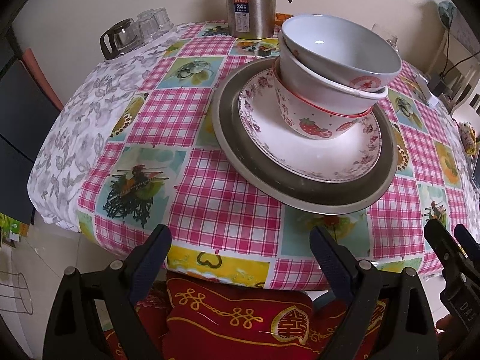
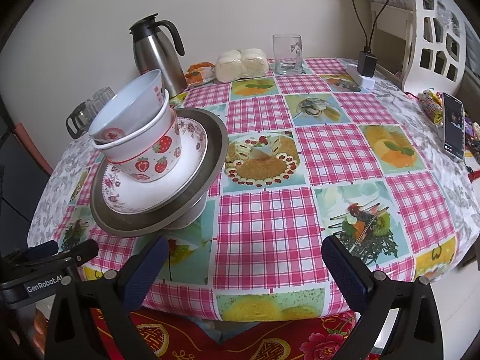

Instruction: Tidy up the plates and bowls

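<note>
Stacked on a checked tablecloth [image 2: 264, 219]: a metal tray [image 1: 303, 192], then a floral plate [image 1: 315, 153], then a strawberry bowl [image 1: 309, 120] nesting a white bowl [image 1: 330, 90] and a pale bowl with a red emblem [image 1: 339, 51] tilted on top. Held over the table's near edge, clear of the stack: left gripper [image 1: 240, 255] and right gripper [image 2: 243, 264], jaws spread wide, gripping nothing. Behind the stack by the wall: a steel thermos jug [image 2: 156, 57], upturned glasses [image 1: 153, 21]. Farther right: a glass mug [image 2: 286, 54], wrapped buns [image 2: 243, 64], a phone [image 2: 454, 126].
</note>
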Demonstrator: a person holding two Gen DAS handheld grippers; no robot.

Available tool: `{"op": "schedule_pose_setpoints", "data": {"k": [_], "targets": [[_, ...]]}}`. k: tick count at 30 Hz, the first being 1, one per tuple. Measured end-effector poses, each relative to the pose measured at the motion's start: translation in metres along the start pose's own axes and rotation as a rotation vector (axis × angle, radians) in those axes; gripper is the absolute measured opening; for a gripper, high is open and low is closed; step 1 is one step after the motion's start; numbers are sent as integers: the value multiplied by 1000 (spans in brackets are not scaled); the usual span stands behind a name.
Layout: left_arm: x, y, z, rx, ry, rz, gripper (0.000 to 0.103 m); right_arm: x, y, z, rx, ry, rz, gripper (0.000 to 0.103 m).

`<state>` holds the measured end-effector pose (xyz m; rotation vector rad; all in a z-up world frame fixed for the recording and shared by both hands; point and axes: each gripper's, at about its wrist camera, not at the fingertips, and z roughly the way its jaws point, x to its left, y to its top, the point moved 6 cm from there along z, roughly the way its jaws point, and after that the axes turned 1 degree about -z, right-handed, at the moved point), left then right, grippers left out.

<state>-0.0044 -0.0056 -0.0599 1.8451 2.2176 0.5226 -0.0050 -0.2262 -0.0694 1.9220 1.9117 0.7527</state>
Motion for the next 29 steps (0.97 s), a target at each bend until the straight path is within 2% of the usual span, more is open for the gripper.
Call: {"op": "schedule_pose_setpoints", "data": {"k": [16,29], "targets": [[1,4,5,6,-25,-33,94,0,1,4,10,-5,-12,103],[-5,7,5,-5,-29,-15,94,-3,1,7,23,-13,-14,103]]}}
